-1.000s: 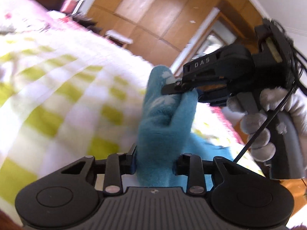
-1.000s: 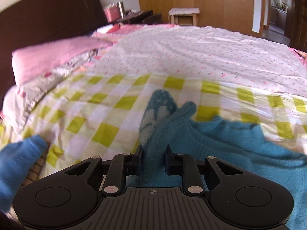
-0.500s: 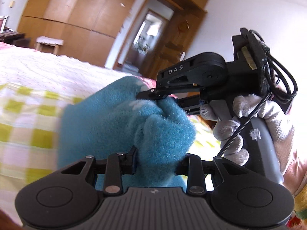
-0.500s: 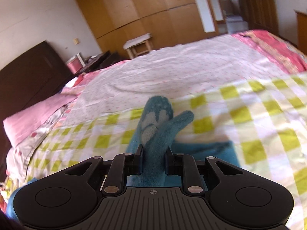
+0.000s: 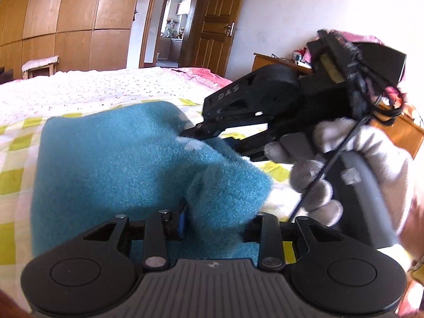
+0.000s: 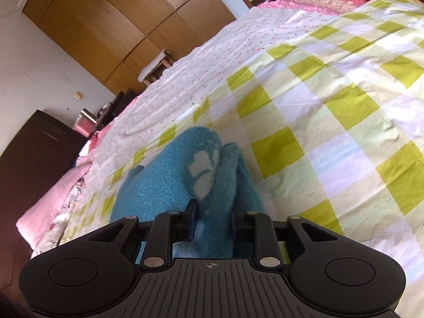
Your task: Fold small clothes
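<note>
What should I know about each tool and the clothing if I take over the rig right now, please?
Left tool: closed on a bunched fold of the blue fleece garment.
Right tool: its jaws have just been opening; the garment's end with the pale patch lies between them, so I cannot tell whether they still grip it.
Where: the garment is doubled over on the green checked bedspread, both tools at the same end.
Done: one fold carried across.
Left: let go, flatten, probably fold again.
</note>
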